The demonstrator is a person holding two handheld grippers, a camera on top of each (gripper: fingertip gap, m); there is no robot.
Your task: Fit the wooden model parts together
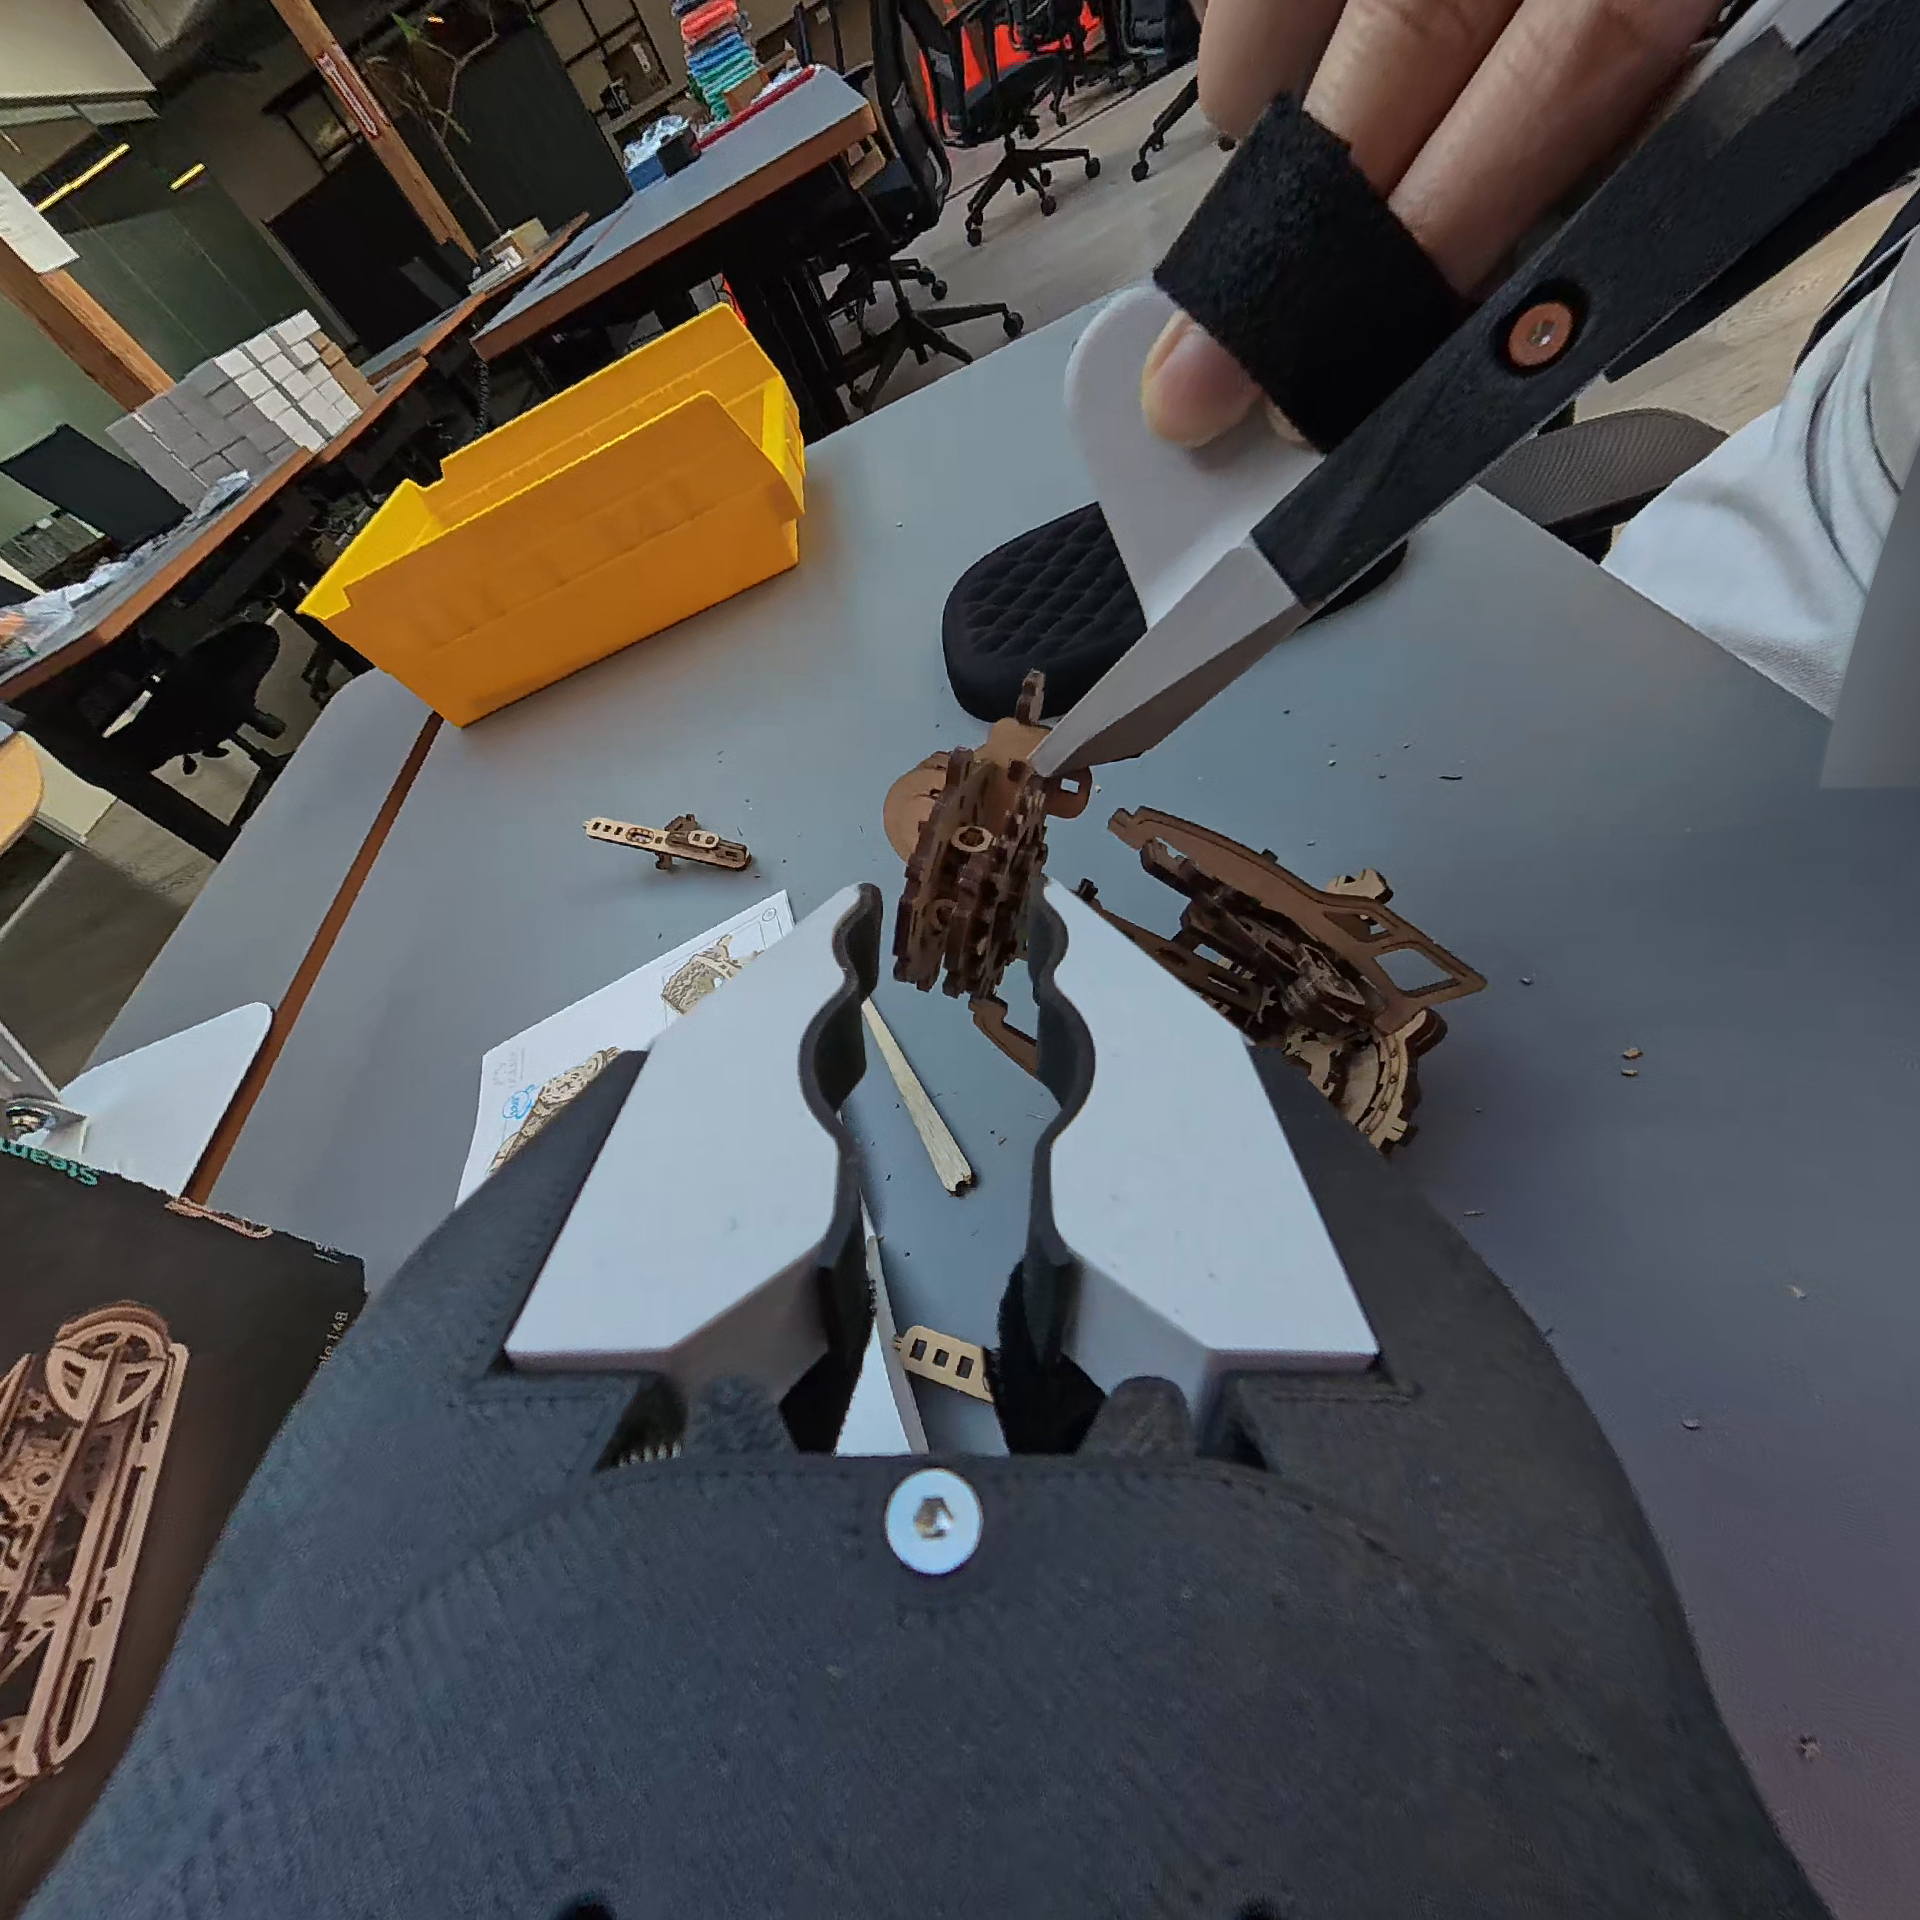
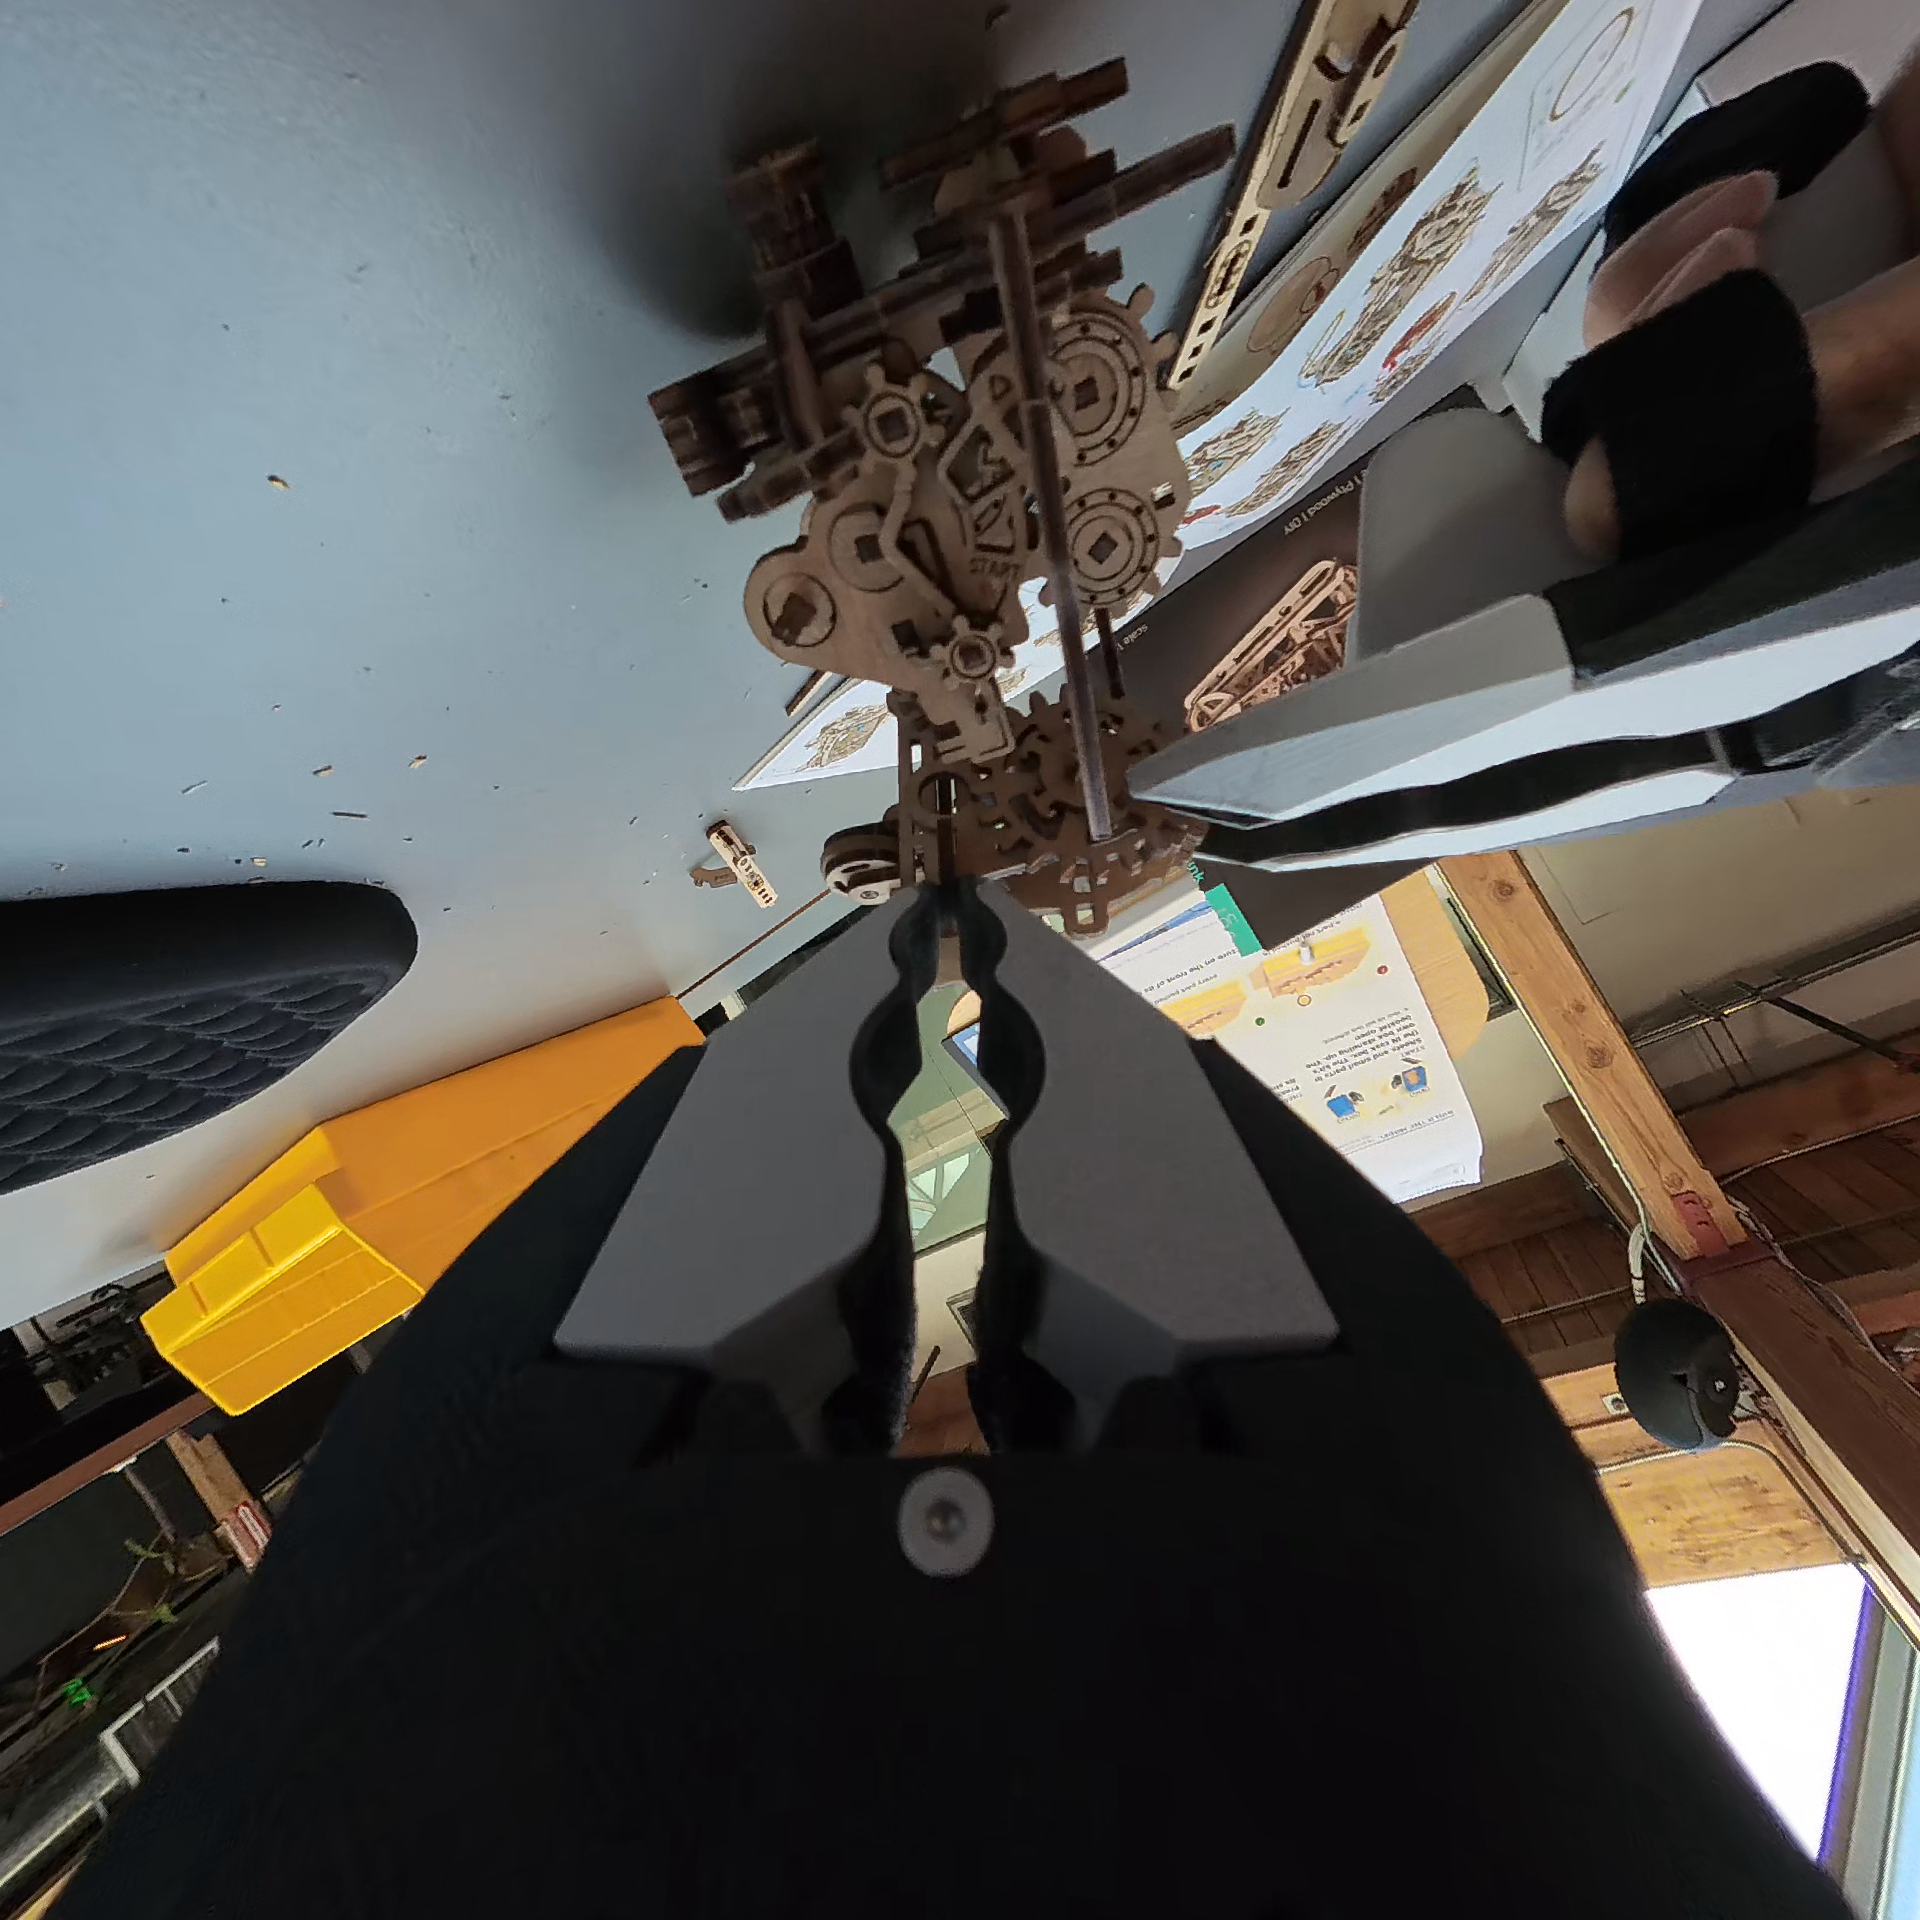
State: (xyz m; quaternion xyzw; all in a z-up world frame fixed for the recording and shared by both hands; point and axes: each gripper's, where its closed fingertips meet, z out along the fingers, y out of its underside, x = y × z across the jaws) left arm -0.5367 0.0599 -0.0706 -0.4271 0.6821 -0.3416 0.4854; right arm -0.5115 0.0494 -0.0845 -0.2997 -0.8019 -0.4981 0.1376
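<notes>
My left gripper (image 1: 961, 914) is shut on a small dark wooden gear block (image 1: 971, 883) and holds it tilted above the grey table (image 1: 1455, 1299). My right gripper (image 1: 1044, 764) comes in from the upper right. It is shut on a thin flat wooden piece (image 1: 1023, 727) that sits against the top of the block. In the right wrist view, which is upside down, my right gripper (image 2: 940, 896) pinches that piece edge-on (image 2: 940, 831) at the gear block (image 2: 1049, 831), and the left gripper (image 2: 1153, 792) reaches in from the right. The larger wooden model (image 1: 1299, 966) lies on the table to the right and also shows in the right wrist view (image 2: 935, 468).
A yellow bin (image 1: 582, 540) stands at the back left, a black padded rest (image 1: 1039, 613) behind the block. A wooden stick (image 1: 920, 1101), a small slotted part (image 1: 670, 840), an instruction sheet (image 1: 623, 1008) and a black box (image 1: 125, 1455) lie near. Wood crumbs dot the table. Less than 4 cm separates the two grippers' tips.
</notes>
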